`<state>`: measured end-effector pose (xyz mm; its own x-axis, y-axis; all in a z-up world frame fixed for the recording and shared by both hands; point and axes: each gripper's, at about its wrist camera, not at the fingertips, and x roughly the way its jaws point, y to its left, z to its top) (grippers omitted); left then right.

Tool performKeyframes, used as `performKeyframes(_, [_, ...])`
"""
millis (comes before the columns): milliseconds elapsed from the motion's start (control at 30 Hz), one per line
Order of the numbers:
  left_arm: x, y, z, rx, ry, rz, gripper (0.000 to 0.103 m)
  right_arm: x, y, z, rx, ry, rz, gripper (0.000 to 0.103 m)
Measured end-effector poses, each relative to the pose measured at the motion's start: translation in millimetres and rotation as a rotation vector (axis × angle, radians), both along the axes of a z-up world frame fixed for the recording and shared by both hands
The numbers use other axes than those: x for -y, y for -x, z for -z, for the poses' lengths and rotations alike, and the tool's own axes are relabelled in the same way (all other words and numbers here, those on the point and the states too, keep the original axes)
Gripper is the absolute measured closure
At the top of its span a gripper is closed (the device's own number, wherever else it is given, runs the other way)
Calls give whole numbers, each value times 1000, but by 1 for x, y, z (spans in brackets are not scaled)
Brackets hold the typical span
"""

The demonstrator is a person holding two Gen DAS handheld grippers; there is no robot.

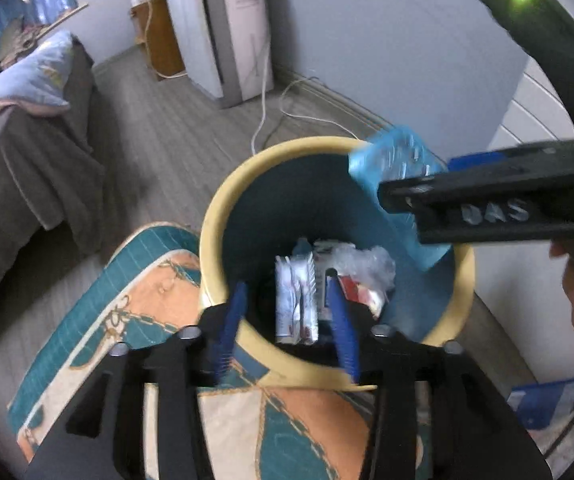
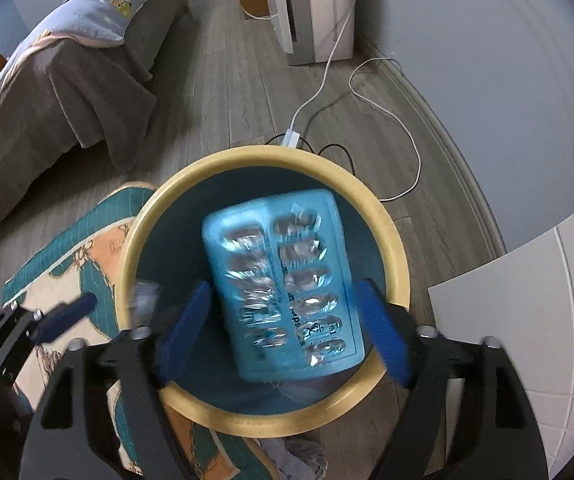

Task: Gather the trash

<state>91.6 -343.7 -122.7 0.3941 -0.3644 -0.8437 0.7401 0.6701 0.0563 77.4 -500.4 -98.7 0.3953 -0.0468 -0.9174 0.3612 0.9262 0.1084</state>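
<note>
Blister pack (image 2: 283, 284), flat blue plastic with foil-backed bubbles, sits over the mouth of the round bin (image 2: 397, 248), between the spread fingers of the right gripper (image 2: 287, 320); contact cannot be told. Bin has a cream rim and teal inner wall. Inside lie a white wrapper (image 1: 296, 300) and crumpled clear film (image 1: 363, 264). Left gripper (image 1: 287, 320) hangs released over the bin's near rim. A patterned rug (image 1: 127, 312) lies beside the bin.

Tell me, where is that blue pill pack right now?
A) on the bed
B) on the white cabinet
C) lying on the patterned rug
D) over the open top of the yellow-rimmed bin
D: in the right wrist view the blue pill pack sits between the spread fingers of the right gripper, framed by the rim of the bin, above the trash inside.
</note>
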Motion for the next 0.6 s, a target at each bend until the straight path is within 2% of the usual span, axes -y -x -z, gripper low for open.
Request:
performKeyframes(67, [-2,-1,1,-2,7,-3,40,0,-1,1,-4,4,-5,16])
performKeyframes(167, [-6,1,2,24,-9,-11,28,3,-3,3,-12,11,3,9])
performKeyframes(267, [-13,0,1,29,17,-42,11,6,-4,2,-15,18,14,6])
performKeyframes(433, [-30,4,-6,37,37,-121,7,3,-2,-4,-20,52,22,6])
performKeyframes(600, [-54,25,-34,87,38,-179,5,-10,23,-34,17,132,37,6])
